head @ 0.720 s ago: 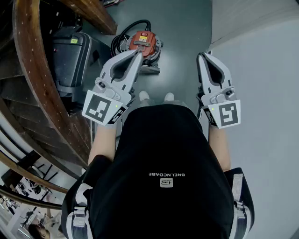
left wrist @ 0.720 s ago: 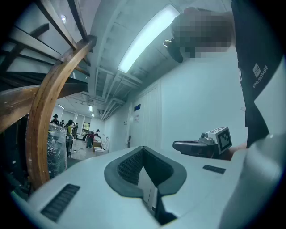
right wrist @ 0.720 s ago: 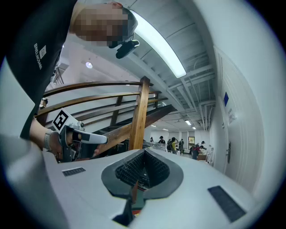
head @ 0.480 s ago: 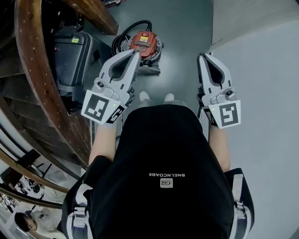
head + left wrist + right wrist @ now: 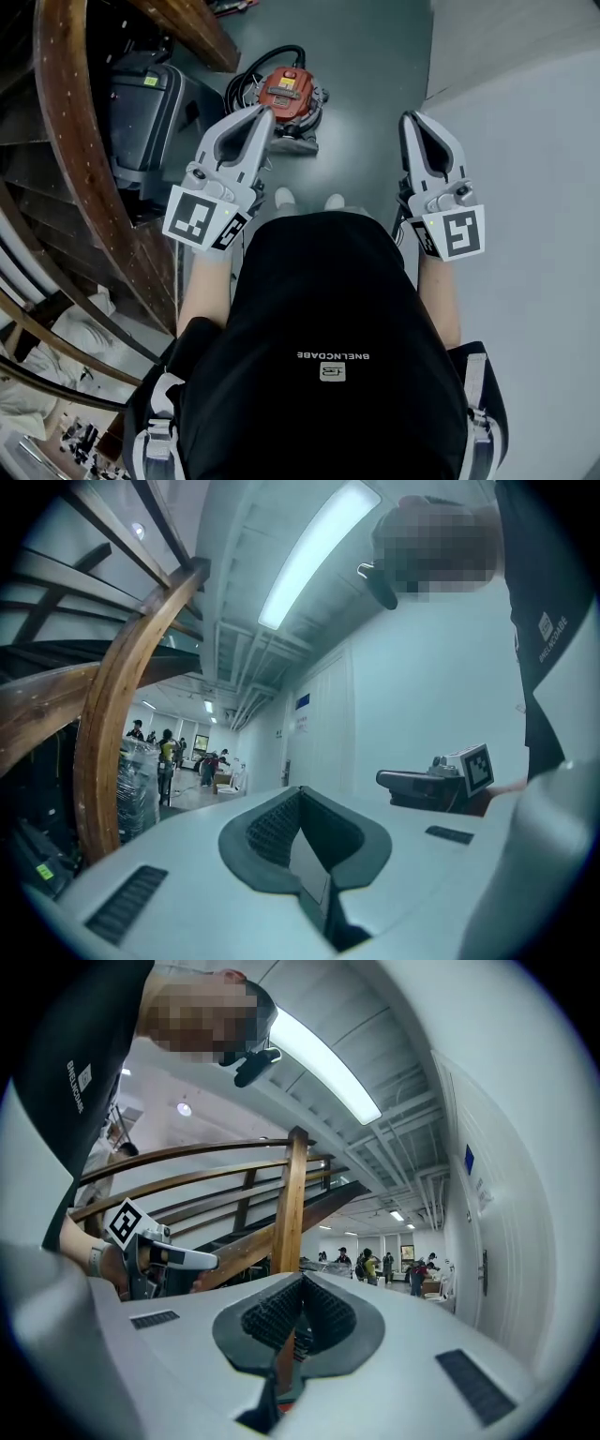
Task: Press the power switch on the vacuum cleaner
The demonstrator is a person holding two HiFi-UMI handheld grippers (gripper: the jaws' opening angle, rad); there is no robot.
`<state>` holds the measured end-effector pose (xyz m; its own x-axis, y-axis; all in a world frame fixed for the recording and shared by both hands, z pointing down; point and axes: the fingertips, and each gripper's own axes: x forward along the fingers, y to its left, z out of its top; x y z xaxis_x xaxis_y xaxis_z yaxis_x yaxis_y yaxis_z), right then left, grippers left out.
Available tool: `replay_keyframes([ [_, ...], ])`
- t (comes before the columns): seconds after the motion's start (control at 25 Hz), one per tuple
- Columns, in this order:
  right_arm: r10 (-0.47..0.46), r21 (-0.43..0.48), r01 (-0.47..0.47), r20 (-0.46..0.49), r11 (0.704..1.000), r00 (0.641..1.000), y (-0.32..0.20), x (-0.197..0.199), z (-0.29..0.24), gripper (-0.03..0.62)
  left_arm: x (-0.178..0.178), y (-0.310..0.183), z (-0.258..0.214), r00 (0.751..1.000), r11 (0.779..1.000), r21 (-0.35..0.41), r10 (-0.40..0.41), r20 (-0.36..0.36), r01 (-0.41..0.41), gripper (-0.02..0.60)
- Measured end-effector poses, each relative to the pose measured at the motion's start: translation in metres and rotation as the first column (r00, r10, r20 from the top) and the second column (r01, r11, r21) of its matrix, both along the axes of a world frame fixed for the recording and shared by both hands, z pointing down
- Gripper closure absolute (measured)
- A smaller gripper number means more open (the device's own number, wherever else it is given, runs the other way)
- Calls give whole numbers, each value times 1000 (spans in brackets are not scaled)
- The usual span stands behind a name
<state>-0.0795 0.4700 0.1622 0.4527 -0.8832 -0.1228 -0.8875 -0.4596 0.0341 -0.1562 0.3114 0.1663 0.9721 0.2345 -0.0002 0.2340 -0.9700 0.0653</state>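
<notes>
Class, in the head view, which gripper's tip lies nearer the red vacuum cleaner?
The left gripper: its tip appears right beside the vacuum cleaner, while the right gripper points over bare floor, off to the side.

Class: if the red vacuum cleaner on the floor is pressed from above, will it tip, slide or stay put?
The vacuum cleaner looks squat and wide, so it probably stays upright. On the smooth floor, a slanted push might slide it. Its coiled hose looks floppy.

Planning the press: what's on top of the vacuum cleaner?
Red top of the vacuum cleaner shows a dark panel and a small yellow label; a switch can't be told apart. The shut left gripper covers its near left edge.
</notes>
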Motion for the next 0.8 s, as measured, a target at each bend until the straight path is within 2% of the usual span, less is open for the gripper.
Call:
replay_keyframes([
  [0.28,-24,12,23,19,1000,1000,21,31,6,568,15,17,5,999,997,64,-47,28,45,568],
  [0.48,-32,-1,32,54,999,998,9,41,29,568,24,6,22,997,997,52,-62,42,59,568],
  [0.6,-38,-17,39,63,999,997,-17,49,37,568,34,-19,30,997,997,40,-63,47,61,568],
  [0.8,-39,-57,43,83,997,996,-89,75,40,568,61,-91,37,996,998,18,-58,65,57,568],
])
